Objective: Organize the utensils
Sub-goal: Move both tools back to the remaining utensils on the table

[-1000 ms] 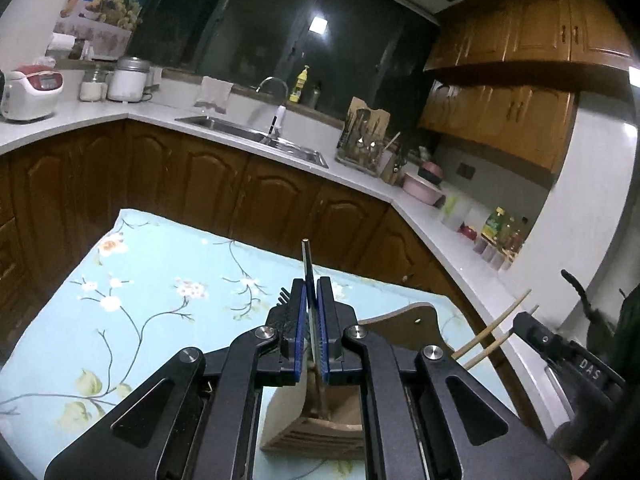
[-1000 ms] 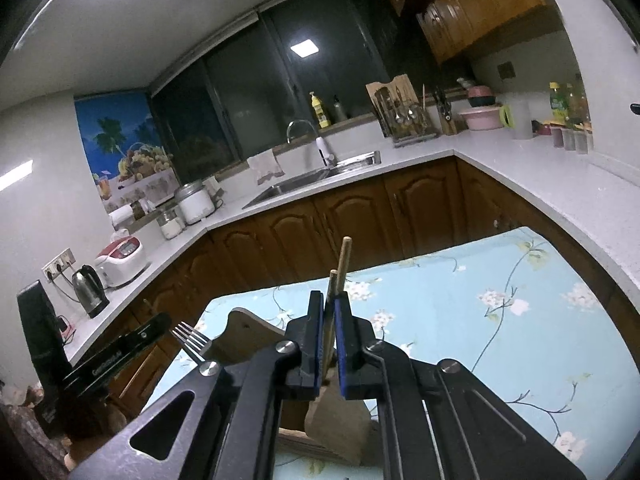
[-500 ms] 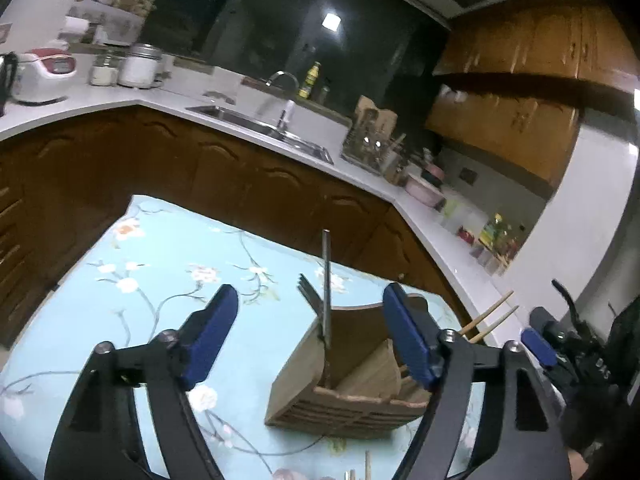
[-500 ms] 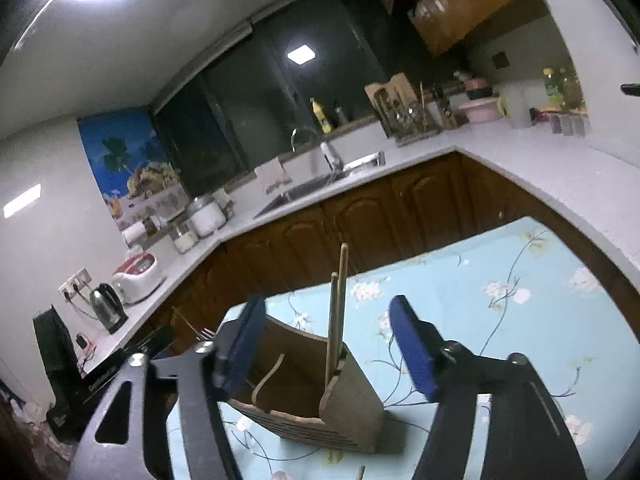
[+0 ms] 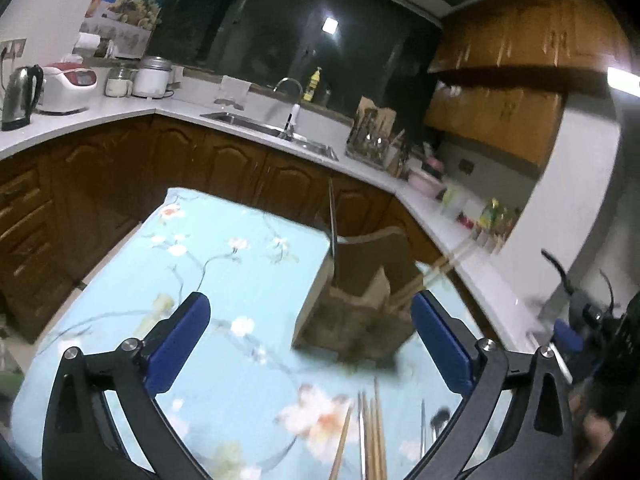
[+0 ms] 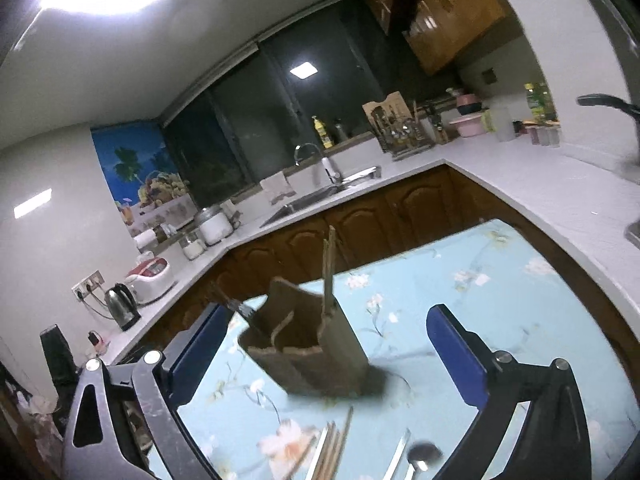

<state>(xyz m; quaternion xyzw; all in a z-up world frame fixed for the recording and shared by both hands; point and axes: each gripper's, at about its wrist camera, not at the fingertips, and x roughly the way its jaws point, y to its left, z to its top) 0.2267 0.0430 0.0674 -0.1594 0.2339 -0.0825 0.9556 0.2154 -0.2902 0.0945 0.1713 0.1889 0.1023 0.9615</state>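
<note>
A wooden utensil holder [image 5: 356, 312] [image 6: 312, 352] stands on the floral blue tablecloth [image 5: 224, 280]. A fork [image 5: 333, 224] stands in its left compartment; in the right wrist view its tines [image 6: 244, 312] poke out at the left. A pair of chopsticks [image 6: 329, 272] [image 5: 436, 272] stands in the other end. Loose chopsticks [image 5: 372, 432] [image 6: 332, 452] and a spoon [image 6: 420, 456] lie on the cloth near me. My left gripper [image 5: 316, 340] and right gripper [image 6: 332, 352] are both open and empty, back from the holder.
The table is ringed by brown cabinets under a white counter [image 5: 256, 128] with a sink [image 6: 320, 196], kettle [image 5: 20, 96], rice cooker [image 5: 68, 88] and dish rack [image 6: 400, 128]. The other gripper shows at the right edge [image 5: 576, 328] of the left wrist view.
Both grippers opened, releasing the fork and the chopsticks into the holder, then pulled back and up. The loose utensils near the table's front have come into view.
</note>
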